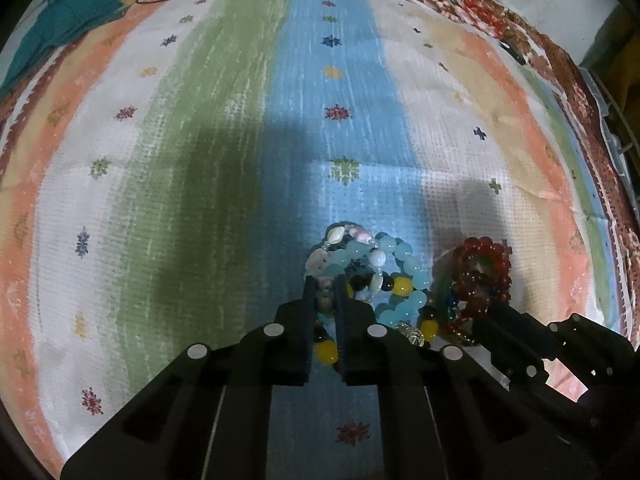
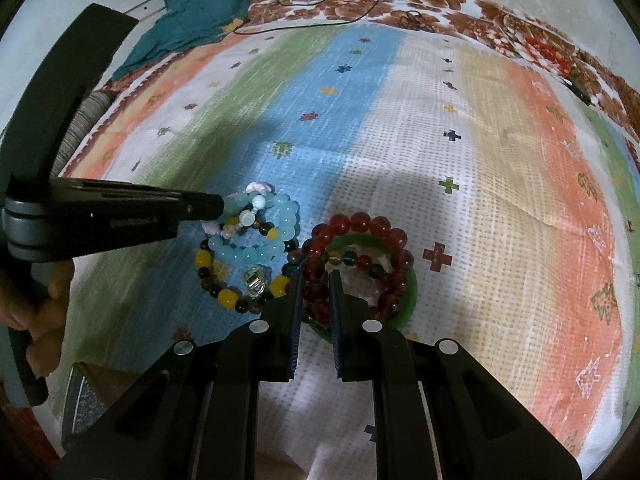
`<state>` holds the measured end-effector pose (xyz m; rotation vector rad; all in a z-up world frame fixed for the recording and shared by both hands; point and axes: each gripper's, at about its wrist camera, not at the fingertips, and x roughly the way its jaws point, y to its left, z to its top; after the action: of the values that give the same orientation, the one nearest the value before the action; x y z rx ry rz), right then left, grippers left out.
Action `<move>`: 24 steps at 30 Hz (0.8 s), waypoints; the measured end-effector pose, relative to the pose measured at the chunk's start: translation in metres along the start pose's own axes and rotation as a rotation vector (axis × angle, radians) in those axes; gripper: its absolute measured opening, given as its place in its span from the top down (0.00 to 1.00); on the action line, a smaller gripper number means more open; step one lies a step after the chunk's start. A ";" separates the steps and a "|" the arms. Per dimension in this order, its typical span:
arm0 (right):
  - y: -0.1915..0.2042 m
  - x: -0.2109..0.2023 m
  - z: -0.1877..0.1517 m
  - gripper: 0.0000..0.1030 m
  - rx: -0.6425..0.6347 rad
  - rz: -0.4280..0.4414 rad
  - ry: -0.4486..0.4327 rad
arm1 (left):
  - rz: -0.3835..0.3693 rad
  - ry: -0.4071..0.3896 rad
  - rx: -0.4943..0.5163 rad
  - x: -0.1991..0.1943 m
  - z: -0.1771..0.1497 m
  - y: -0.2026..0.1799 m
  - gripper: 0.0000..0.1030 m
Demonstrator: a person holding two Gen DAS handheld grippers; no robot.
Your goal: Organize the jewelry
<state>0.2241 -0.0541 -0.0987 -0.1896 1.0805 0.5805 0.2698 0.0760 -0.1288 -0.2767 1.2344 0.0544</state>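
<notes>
Your left fingers (image 1: pixel 325 280) pinch the shell bracelet (image 1: pixel 340 236) and your right fingers (image 2: pixel 315 274) pinch the red bead bracelet (image 2: pixel 360 222), so lifting fast can drag the tangled blue bead bracelet (image 2: pixel 276 216) along.

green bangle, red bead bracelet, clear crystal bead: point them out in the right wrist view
green bangle (image 2: pixel 412 294): right wrist view, on its right rim
red bead bracelet (image 2: pixel 380 225): right wrist view, on a top bead
clear crystal bead (image 2: pixel 255 282): right wrist view, on its faceted middle

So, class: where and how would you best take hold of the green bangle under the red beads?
Grip the green bangle at its bare far-right rim, coming steeply from above, one finger inside the ring, one outside. It lies flat, and the red bead bracelet covers most of it.
</notes>
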 end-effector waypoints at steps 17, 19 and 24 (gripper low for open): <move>-0.001 -0.025 -0.005 0.87 0.039 -0.032 -0.053 | 0.002 -0.083 0.052 -0.038 -0.001 -0.014 0.92; -0.002 -0.032 -0.005 0.87 0.049 -0.041 -0.068 | 0.020 -0.110 0.082 -0.048 -0.003 -0.020 0.92; -0.008 -0.049 -0.009 0.87 0.086 -0.079 -0.102 | 0.051 -0.161 0.130 -0.064 -0.008 -0.031 0.92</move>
<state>0.2045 -0.0819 -0.0615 -0.1258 0.9926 0.4670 0.2469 0.0511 -0.0653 -0.1252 1.0800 0.0396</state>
